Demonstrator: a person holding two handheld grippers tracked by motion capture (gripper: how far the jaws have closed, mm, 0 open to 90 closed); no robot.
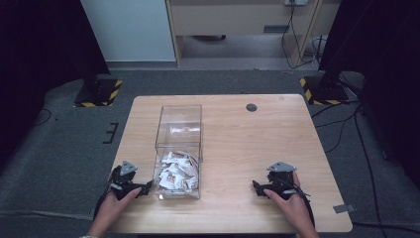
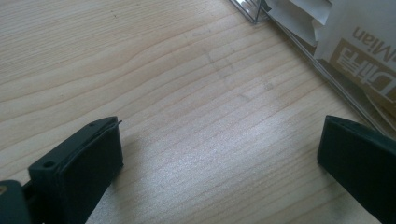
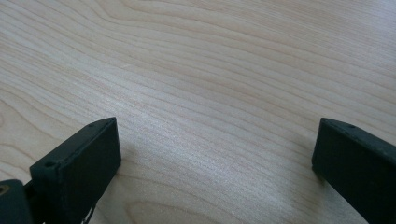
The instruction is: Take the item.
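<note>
Both grippers rest at the table's (image 1: 237, 139) near edge, jaws spread wide, holding nothing. The clear box (image 1: 179, 148) of sachets (image 1: 176, 173) sits just beside the left gripper (image 1: 141, 188); right gripper (image 1: 257, 187) well apart. Best approach: reach in from above, pinch one sachet.

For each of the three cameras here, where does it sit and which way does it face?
High view: above the person's side, looking forward and down on the table; both hands, left gripper and right gripper show.
Left gripper view: rides that gripper, low over the wood, facing the clear box of packets; open jaws show.
Right gripper view: rides that gripper, facing bare wood; open jaws show.
Shared: high and left gripper views both show the box.
</note>
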